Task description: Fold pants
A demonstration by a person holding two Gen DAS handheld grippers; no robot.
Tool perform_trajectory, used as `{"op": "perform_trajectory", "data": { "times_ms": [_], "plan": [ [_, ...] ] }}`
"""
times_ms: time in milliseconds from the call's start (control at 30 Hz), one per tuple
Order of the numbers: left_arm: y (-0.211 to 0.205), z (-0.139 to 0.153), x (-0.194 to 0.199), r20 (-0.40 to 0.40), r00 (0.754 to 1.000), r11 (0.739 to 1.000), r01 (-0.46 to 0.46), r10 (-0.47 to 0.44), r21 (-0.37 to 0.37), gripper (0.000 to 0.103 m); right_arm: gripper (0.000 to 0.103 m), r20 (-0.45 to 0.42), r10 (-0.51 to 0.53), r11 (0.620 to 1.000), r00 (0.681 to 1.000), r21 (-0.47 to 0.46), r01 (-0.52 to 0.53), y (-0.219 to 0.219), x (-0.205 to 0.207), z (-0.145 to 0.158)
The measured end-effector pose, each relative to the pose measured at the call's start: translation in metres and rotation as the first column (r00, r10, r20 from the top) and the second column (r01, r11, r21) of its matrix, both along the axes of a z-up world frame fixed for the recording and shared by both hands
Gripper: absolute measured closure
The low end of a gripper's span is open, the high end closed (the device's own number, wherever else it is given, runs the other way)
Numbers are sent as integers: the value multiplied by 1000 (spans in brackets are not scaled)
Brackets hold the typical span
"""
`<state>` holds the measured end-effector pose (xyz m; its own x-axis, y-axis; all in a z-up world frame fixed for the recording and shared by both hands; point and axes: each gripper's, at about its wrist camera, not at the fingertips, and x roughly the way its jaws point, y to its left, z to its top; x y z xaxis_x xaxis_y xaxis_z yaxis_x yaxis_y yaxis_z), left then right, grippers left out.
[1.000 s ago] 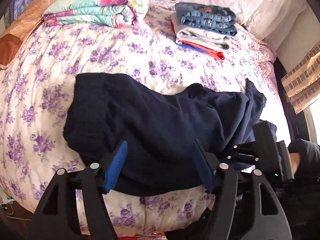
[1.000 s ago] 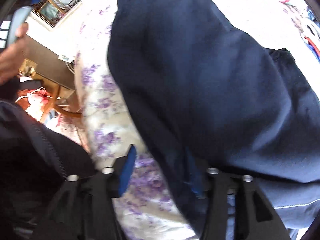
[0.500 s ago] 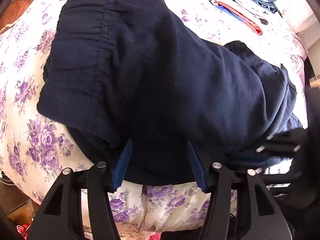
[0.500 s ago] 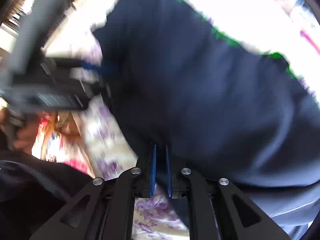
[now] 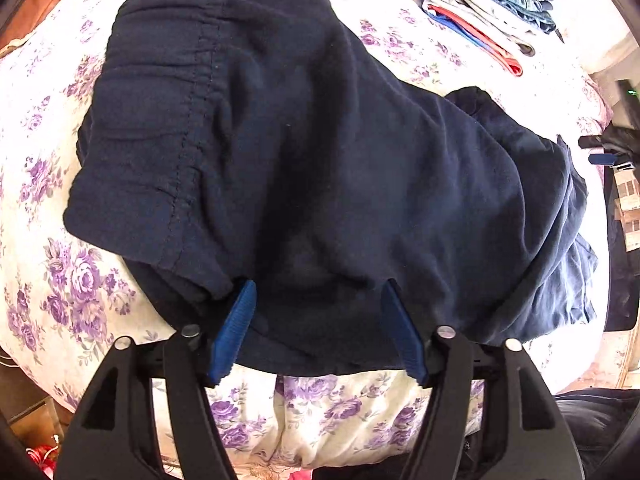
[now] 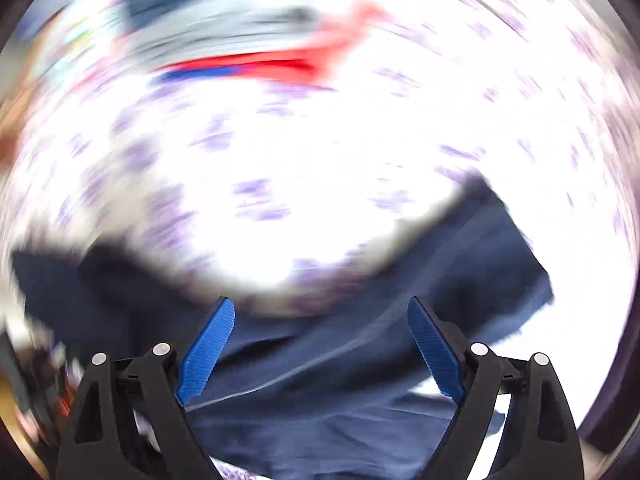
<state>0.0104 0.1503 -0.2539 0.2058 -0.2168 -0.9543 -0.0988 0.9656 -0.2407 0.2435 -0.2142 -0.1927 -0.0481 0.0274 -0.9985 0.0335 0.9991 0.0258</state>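
Dark navy pants [image 5: 320,168] lie bunched on the floral bed, elastic waistband at the left, legs trailing to the right. My left gripper [image 5: 316,300] is open, its blue pads on either side of the near edge of the pants without pinching it. In the right wrist view, which is motion-blurred, the pants [image 6: 360,360] fill the lower part. My right gripper [image 6: 320,312] is open and empty above them. The right gripper also shows in the left wrist view [image 5: 608,152] at the far right edge.
The bed [image 5: 52,280] has a white sheet with purple flowers. A stack of folded clothes [image 5: 488,12] sits at the back right, and shows blurred in the right wrist view [image 6: 248,52]. The bed's front edge drops off just below the left gripper.
My right gripper was shut on the pants half a second ago; it has opened, let go and swung away fast. My left gripper has stayed open at the near edge.
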Motion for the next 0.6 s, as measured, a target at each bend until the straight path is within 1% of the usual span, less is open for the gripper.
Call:
{"op": "perform_trajectory", "data": {
  "times_ms": [33,133,233,333,367,400,433,467,500,533,567,600],
  "plan": [
    [-3,0,1,0,1000,1000,6,-6,10,36,21,-20,-47,999,999,5,47,-11,8,-5],
    [-13,-1,4,-4,1000,999,19,-19,27,33,22,-68,-127,992,990,-35,125,-22,23,-20],
    [-17,-1,8,-11,1000,999,28,-28,36,32,22,-125,-191,981,974,-60,184,-19,27,-44],
    [-20,-2,10,-14,999,999,29,-29,39,31,22,-178,-207,977,962,-84,195,-13,23,-69],
    [-22,-3,14,-15,999,999,30,-30,40,31,22,-182,-201,978,962,-87,188,-11,19,-75],
    [-25,-4,15,-18,999,999,29,-29,41,31,22,-158,-195,980,968,-74,185,-14,15,-76],
    [-25,-4,16,-21,999,999,31,-30,41,31,28,-128,-193,980,973,-65,186,-14,12,-73],
    [-26,-4,18,-24,999,999,32,-31,39,31,44,-103,-196,980,975,-54,191,-15,6,-68],
    [-23,-3,16,-25,999,999,33,-32,36,31,58,-83,-202,979,976,-25,201,-23,3,-60],
    [-24,-3,18,-29,999,999,33,-32,32,31,91,-75,-220,974,973,43,223,-27,-1,-52],
    [-23,-4,18,-33,999,999,36,-35,29,31,98,-63,-234,967,970,91,239,-33,-3,-41],
    [-20,-5,20,-39,998,999,41,-40,28,31,98,-30,-232,965,972,120,234,-36,-10,-29]
  ]
}}
